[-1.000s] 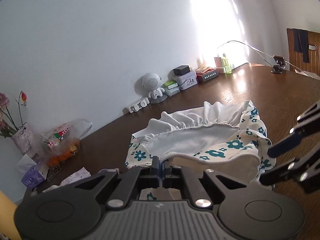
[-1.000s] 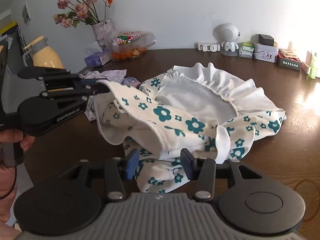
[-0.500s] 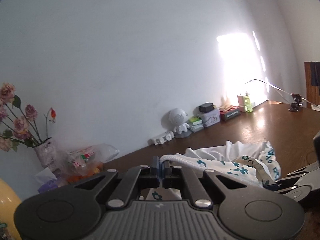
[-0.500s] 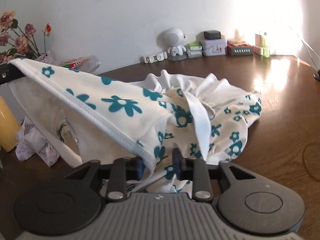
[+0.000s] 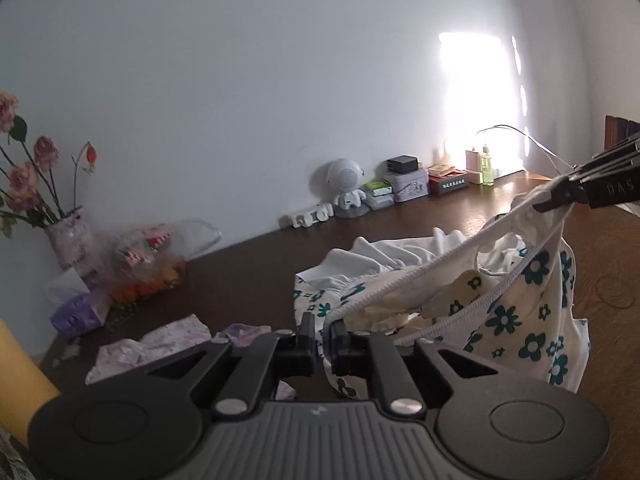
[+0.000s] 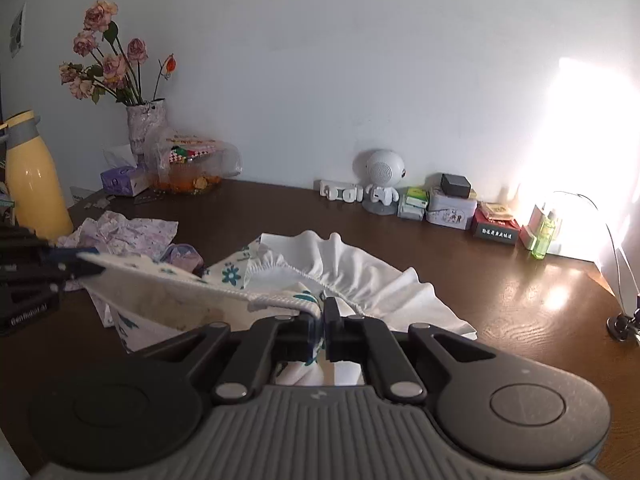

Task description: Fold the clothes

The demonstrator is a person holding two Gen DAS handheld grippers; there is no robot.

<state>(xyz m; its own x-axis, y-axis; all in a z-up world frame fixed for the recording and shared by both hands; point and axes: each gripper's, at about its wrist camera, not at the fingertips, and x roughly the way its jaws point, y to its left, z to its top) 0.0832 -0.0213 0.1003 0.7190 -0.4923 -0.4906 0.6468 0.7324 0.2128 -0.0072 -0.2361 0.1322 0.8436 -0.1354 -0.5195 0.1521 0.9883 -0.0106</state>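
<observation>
A cream garment with teal flowers [image 5: 516, 316] and a white gathered lining [image 6: 340, 268] hangs lifted above the dark wooden table [image 6: 500, 280]. Its corded hem is stretched taut between both grippers. My left gripper [image 5: 322, 338] is shut on one end of the hem, and it also shows at the left edge of the right wrist view [image 6: 76, 260]. My right gripper [image 6: 323, 326] is shut on the other end and appears at the upper right of the left wrist view [image 5: 548, 196]. The lower part of the garment still rests on the table.
A crumpled lilac floral cloth [image 6: 128, 232] lies at the left. Along the wall stand a yellow bottle [image 6: 34, 180], tissue box [image 6: 124, 180], flower vase [image 6: 146, 124], bag of fruit [image 6: 192, 164], white robot speaker [image 6: 382, 176], tins and boxes [image 6: 452, 204] and a green bottle [image 6: 542, 236].
The right gripper closed on the hem and both grippers drew apart, pulling the hem tight. The garment rose further off the table.
</observation>
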